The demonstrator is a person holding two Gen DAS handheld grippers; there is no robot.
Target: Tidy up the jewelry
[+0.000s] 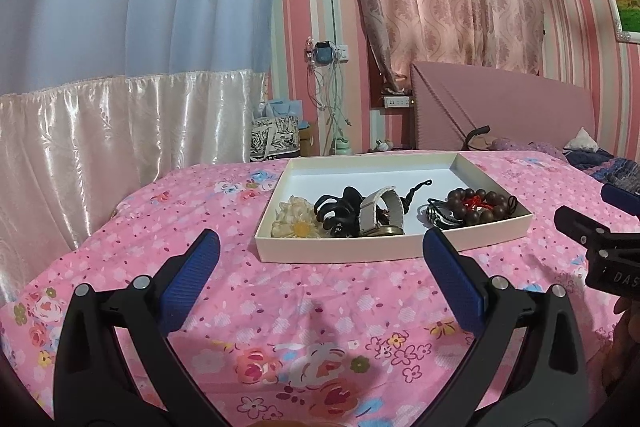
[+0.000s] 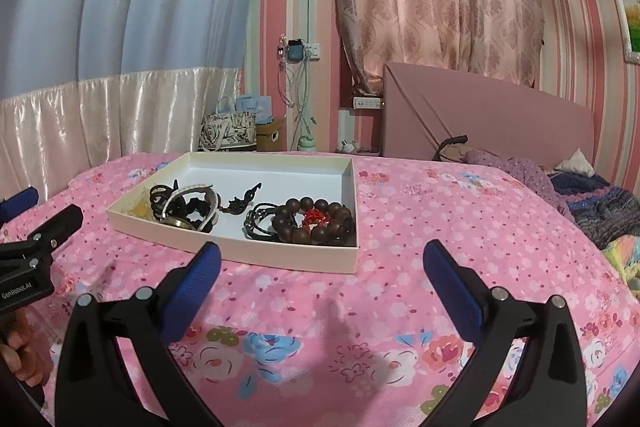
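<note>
Both your grippers, left (image 1: 320, 259) and right (image 2: 320, 267), hang wide apart and empty over the bedspread (image 1: 320, 307), just short of the tray (image 1: 394, 251). The jewelry lies along the tray's near edge. The bead bracelet (image 2: 312, 223) in the near right corner looks light, hard and rollable (likely elastic), lying flat; pinch across one side of the ring. The white strap (image 1: 380, 211) stands looped and stiffer.

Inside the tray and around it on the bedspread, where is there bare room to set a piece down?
The tray is bare along its far half, behind the wooden bead bracelet and white strap; its near edge is crowded. The pink bedspread is free between the tray and both open claws.
</note>
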